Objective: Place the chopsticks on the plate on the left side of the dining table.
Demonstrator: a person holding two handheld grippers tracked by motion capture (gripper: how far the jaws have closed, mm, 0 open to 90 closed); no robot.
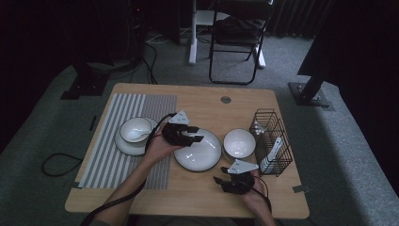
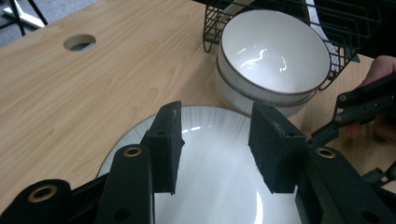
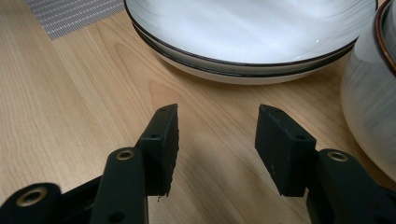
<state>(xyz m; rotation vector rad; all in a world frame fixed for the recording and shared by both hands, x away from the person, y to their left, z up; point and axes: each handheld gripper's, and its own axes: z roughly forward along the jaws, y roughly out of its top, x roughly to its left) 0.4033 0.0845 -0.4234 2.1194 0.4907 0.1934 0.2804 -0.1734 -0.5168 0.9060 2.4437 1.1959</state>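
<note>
Counter: we see a light wooden counter [image 1: 197, 188] with a small round hole [image 1: 226, 100] near its far edge.
Mat: we see a striped grey mat [image 1: 113, 155] lying flat on the left part of the counter.
Big plate: the wide white plate [image 1: 200, 153] sits in the middle of the counter, just right of the mat.
Bowl: a white bowl [image 1: 239, 142] stands just beside the plate, between it and the black wire rack [image 1: 273, 141].
Rack: it stands on the right part of the counter and holds something white that we cannot make out.
Far left dishes: a small bowl with a spoon [image 1: 136, 134] in it rests on a small plate [image 1: 124, 146] on the mat.
Left gripper: we see the left gripper [image 2: 215, 144] hanging over the big plate with its jaws spread and nothing between them.
Right gripper: the right gripper [image 3: 217, 149] is low over the bare wood near the front edge, pointing at the plate, jaws spread and pinching nothing.
Floor: grey carpet [image 1: 329, 155] lies all around the counter, with black cables [image 1: 54, 165] on it.
Room: it is dark at the back, and a black folding chair [image 1: 237, 37] stands behind the counter.
</note>
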